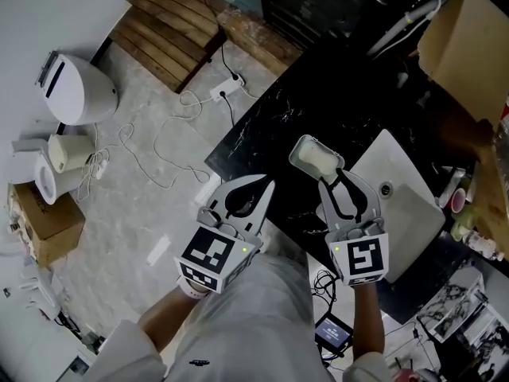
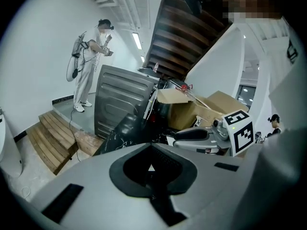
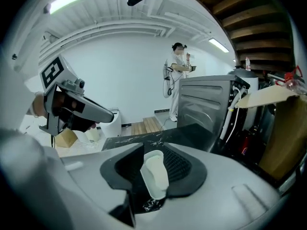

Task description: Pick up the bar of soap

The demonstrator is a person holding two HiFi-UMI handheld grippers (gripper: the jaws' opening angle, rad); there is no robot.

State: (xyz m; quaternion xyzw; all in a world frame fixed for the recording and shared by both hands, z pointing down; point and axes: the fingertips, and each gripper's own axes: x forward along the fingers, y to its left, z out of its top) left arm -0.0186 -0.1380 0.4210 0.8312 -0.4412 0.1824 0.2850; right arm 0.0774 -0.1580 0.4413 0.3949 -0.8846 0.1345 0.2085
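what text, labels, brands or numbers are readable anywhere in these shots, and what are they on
No word, brand or number can be read in any view.
Left marker cube and right marker cube: black-and-white square patterns, not words.
Printed sheets, head view lower right: print too small to read.
Containers at the head view's right edge: labels blurred.
Small screen: too small to read.
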